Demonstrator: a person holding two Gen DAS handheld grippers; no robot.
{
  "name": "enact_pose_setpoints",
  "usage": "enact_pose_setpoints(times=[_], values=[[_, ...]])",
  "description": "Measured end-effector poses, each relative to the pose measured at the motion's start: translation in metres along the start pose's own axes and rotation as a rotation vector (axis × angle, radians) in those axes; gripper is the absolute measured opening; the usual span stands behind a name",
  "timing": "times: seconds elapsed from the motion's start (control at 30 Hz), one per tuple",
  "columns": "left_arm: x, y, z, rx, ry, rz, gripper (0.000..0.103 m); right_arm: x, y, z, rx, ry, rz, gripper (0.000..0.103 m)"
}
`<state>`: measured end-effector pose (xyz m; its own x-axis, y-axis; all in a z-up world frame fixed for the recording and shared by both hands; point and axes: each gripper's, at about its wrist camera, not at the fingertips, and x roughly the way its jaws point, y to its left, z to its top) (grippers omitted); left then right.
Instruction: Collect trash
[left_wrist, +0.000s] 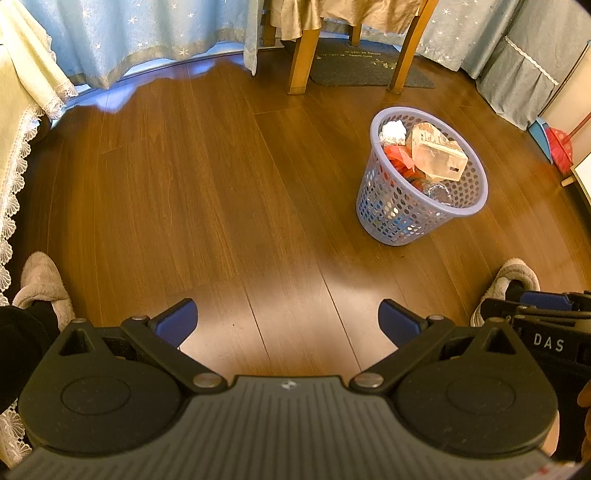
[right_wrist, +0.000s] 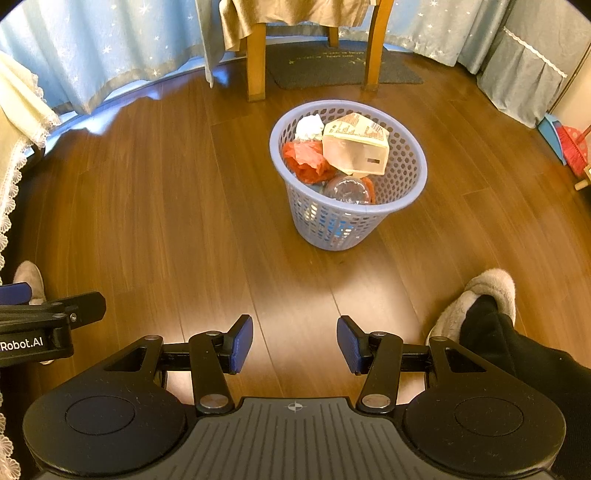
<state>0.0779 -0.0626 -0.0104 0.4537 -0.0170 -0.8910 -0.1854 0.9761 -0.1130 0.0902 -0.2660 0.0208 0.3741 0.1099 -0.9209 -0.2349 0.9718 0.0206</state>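
Observation:
A lilac perforated waste basket (left_wrist: 391, 221) (right_wrist: 410, 177) stands on the wooden floor, ahead of both grippers. It holds a cardboard carton (left_wrist: 439, 153) (right_wrist: 356, 147), a crumpled white tissue (left_wrist: 393, 132) (right_wrist: 309, 127), a red wrapper (left_wrist: 400, 157) (right_wrist: 306, 160) and a clear plastic bottle (left_wrist: 437, 192) (right_wrist: 347, 190). My left gripper (left_wrist: 288, 323) hangs open above bare floor, its blue pads wide apart with nothing between them. The right gripper (right_wrist: 295, 343) is open too, narrower, and empty, with the basket straight ahead of it.
A wooden chair (left_wrist: 304, 55) (right_wrist: 256, 59) stands on a dark mat (left_wrist: 373, 62) behind the basket. Blue star-patterned curtains (left_wrist: 147, 33) hang along the back. A lace-edged cloth (left_wrist: 14, 155) drapes on the left. A person's slippered feet (left_wrist: 42, 284) (right_wrist: 476, 299) stand near the grippers. A red broom (left_wrist: 561, 147) leans at right.

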Motion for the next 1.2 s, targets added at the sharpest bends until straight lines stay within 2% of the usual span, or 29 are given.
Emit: enact_pose_setpoints(times=[1.2], values=[[0.002,-0.002,0.0,0.035,-0.003,0.007,0.102,-0.013,0.0,0.005,0.028,-0.043,0.031,0.048]])
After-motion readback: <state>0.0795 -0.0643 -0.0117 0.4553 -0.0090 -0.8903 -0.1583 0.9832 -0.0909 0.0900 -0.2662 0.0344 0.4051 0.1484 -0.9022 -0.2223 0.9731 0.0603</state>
